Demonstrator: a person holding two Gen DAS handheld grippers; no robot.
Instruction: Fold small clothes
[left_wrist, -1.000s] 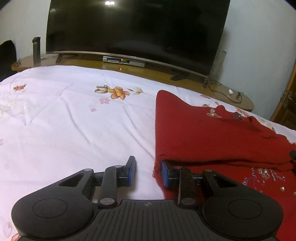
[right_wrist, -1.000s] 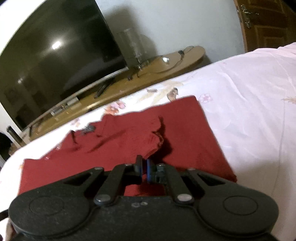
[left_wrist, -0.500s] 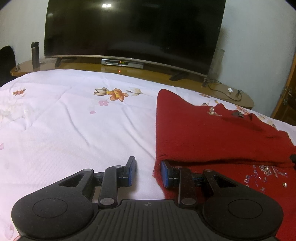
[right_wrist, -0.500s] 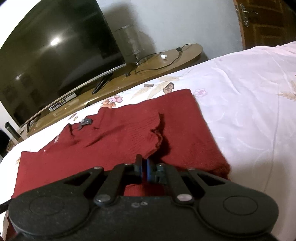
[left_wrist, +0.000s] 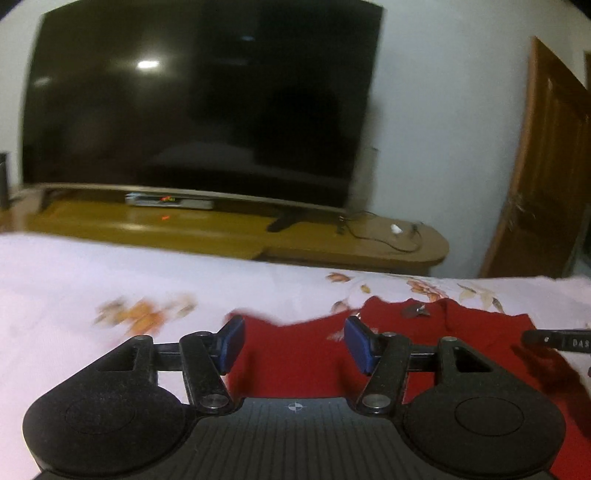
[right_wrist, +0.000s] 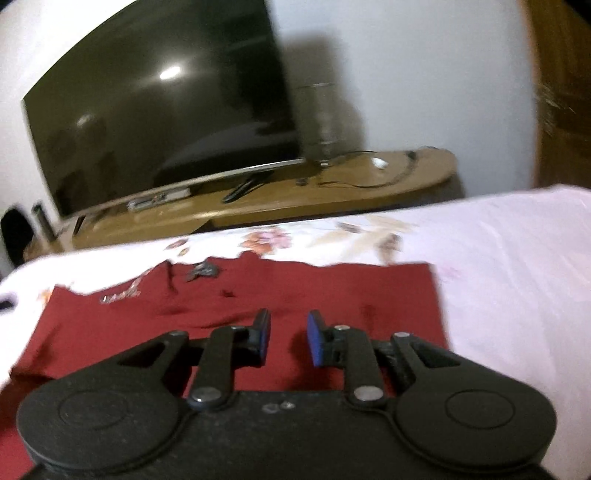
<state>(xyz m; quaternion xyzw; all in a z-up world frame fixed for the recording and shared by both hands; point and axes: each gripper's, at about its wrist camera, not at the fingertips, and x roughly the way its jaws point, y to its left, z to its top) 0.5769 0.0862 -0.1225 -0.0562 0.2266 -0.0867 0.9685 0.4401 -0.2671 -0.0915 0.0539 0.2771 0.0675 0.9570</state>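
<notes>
A red knitted garment (right_wrist: 332, 291) lies flat on the bed (right_wrist: 517, 258), spread across a pale sheet printed with orange flowers. Its far edge runs roughly level with the flower prints, and its right edge ends in a fairly straight line, with bare sheet beyond it to the right. Near the far left of the garment sits a small dark ornament (right_wrist: 202, 272), with a patch of glittering beadwork (right_wrist: 118, 295) further left.

The left gripper (left_wrist: 294, 343) hovers over the near left part of the garment (left_wrist: 295, 354). Its blue pads (left_wrist: 232, 343) stand well apart and its jaws are opening; only flat red cloth shows through the gap below, and nothing is pinched between them. At the right edge of that view a dark bar with pale lettering (left_wrist: 557, 341) pokes in above the cloth.

The right gripper (right_wrist: 289, 338) hangs above the middle of the garment, its jaws also opening, with a narrower gap than the left and no cloth caught between the pads (right_wrist: 314, 341).

Beyond the far side of the bed, a long wooden stand (left_wrist: 236, 229) carries a large dark television (left_wrist: 199, 110), a set-top box (left_wrist: 170, 201) under it, and a loose cable (left_wrist: 384, 236) at the right end. A wooden door (left_wrist: 546, 184) stands at the far right. Both views are blurred.
</notes>
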